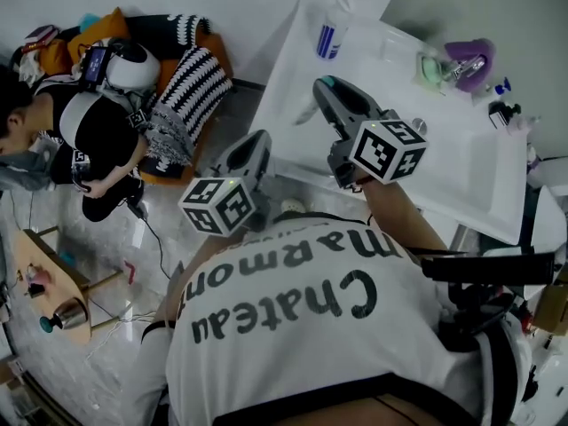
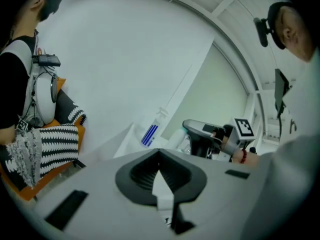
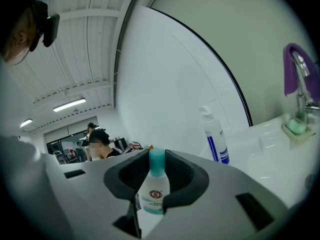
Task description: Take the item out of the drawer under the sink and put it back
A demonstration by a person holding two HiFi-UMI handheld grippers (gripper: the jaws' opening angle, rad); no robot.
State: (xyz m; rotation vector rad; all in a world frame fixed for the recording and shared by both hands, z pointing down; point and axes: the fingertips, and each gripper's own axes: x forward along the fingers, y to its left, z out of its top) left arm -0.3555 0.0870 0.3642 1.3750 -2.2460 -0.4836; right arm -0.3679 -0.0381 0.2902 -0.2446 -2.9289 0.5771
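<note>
Small teal-capped bottle (image 1: 327, 82): in the head view its cap pokes from the tip of the right gripper (image 1: 333, 96), above the near left edge of the white sink counter (image 1: 461, 176). It points towards the spray bottle (image 1: 330, 34) at the far left corner. The drawer is out of sight.

Left gripper view: the left gripper (image 2: 160, 176) has its claw tips together, empty.

Right gripper view: the claw is clamped on the bottle's body, long axis along the jaws, cap outward. Taking it out looks done; returning it remains.

Bright even light, fisheye-warped dark edges
</note>
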